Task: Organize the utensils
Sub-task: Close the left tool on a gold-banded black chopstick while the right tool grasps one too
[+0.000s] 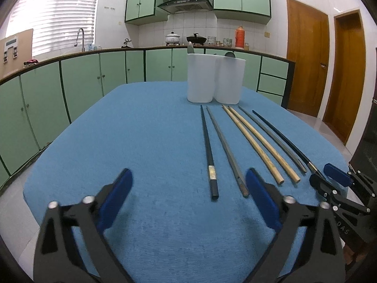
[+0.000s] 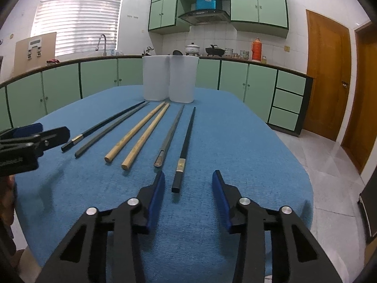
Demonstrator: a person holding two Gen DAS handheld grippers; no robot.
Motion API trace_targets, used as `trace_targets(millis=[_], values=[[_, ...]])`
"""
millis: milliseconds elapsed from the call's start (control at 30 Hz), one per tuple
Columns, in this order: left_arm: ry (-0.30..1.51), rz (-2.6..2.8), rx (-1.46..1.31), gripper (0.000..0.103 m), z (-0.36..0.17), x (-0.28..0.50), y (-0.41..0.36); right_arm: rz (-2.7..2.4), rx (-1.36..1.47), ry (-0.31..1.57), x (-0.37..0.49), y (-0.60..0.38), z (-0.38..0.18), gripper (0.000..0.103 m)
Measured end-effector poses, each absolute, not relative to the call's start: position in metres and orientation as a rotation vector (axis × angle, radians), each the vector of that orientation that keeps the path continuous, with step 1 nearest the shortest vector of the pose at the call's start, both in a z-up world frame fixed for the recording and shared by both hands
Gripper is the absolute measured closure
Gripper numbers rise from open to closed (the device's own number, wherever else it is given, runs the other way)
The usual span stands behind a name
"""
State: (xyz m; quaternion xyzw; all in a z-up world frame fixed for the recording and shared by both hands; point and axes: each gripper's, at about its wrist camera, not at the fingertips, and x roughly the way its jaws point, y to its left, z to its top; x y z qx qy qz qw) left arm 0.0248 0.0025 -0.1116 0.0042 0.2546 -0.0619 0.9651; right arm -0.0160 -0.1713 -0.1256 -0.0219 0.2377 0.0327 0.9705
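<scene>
Several chopsticks lie side by side on the blue table cloth [image 1: 141, 141]: a black one with a silver band [image 1: 208, 151], a grey one [image 1: 226, 151], two wooden ones [image 1: 259, 146], another grey one [image 1: 273, 139] and another black one [image 1: 282, 139]. Two white holders [image 1: 215, 79] stand behind them, with utensil tips showing above the rims. My left gripper [image 1: 188, 179] is open, just short of the near ends of the left pair. My right gripper [image 2: 188, 179] is open, with the near end of the banded black chopstick [image 2: 182, 155] between its fingers. The holders [image 2: 168, 79] also show in the right wrist view.
Green kitchen cabinets and a counter [image 1: 94, 54] with a sink tap, pots and a red flask run behind the table. Two wooden doors [image 1: 306, 63] are on the right. The table's rounded edges fall to a tiled floor [image 2: 329, 153].
</scene>
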Motion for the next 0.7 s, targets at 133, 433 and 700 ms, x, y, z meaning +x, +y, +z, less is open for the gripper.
trace_targets(millis=[133,433,700], values=[[0.548,-0.126,0.013,0.028,-0.117,0.030,0.000,0.064,-0.042,0.479,-0.016,-0.170,-0.126,0.063],[0.566,-0.138,0.040,0.048,-0.120,0.036,-0.011,0.064,-0.038,0.478,-0.017,-0.170,-0.127,0.064],[0.563,-0.179,0.061,0.080,-0.121,0.040,-0.025,0.069,-0.044,0.471,-0.014,-0.166,-0.126,0.075]])
